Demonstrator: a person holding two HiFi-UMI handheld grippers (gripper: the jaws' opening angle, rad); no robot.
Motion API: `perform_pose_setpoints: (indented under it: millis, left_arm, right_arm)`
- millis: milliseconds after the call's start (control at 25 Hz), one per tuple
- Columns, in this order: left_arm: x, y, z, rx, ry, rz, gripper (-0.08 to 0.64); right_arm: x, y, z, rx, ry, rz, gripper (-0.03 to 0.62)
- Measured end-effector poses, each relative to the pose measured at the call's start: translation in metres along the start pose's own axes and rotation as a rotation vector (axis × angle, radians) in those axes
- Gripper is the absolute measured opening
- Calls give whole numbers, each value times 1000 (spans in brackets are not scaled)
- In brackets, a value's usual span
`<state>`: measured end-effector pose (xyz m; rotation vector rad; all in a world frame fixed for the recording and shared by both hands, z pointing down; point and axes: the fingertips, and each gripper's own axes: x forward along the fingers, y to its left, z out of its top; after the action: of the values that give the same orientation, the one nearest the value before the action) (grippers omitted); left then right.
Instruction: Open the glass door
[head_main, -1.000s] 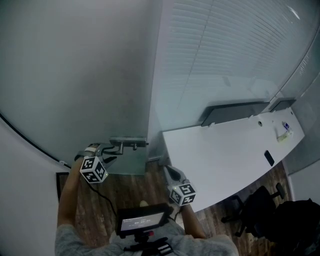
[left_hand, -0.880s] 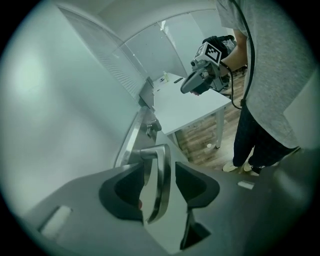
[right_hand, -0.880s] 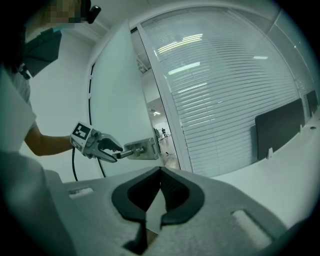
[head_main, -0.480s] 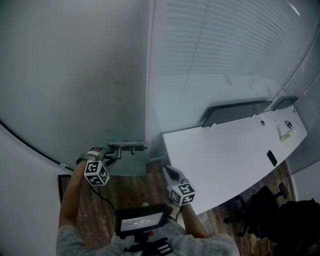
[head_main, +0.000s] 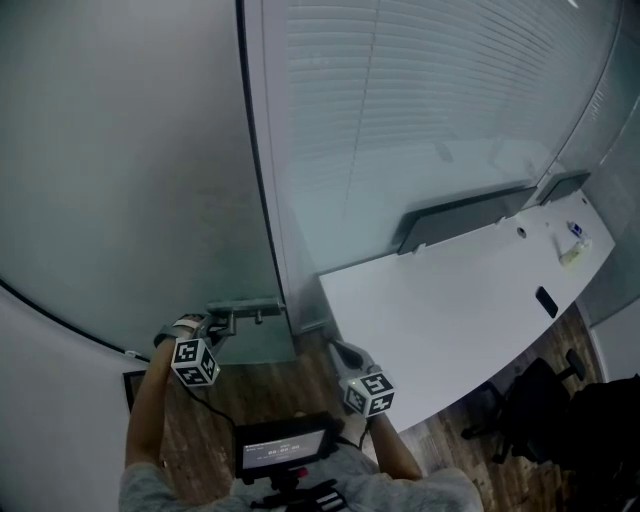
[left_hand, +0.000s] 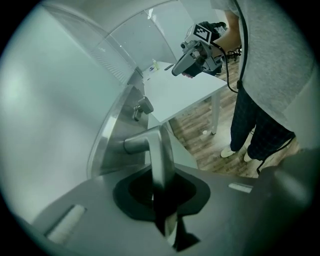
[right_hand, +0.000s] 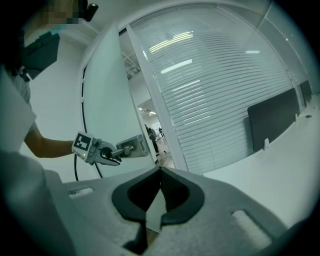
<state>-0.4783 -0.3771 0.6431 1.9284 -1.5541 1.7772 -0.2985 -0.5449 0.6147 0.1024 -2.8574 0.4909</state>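
Two tools held out before the glass door (head_main: 120, 180). Left tool (head_main: 218, 324) clamped narrow on the metal handle (head_main: 246, 306), its jaws just drawn in, the lever caught between the pads and running back to a metal plate (left_hand: 112, 135) on the glass. Right tool (head_main: 340, 350) held right of the handle and lower, well apart from it, jaws pressed together on nothing. Door ajar: just right of the handle, its edge standing off the frame (right_hand: 156, 100), a lit corridor (right_hand: 150, 132) showing between. Further right of the handle, a white table (head_main: 450, 300) against a wall of slatted blinds (head_main: 430, 110). Below the handle, wood floor (head_main: 255, 375).
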Motion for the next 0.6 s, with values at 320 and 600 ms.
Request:
perform_pose_setpoints:
  millis: [320, 600]
  left_arm:
    - [4, 3, 1, 10, -19, 29, 0]
    - [-2, -3, 3, 44, -19, 18, 0]
  right_arm:
    - [2, -2, 0, 1, -3, -26, 2]
    - [-10, 11, -1, -18, -8, -50, 2]
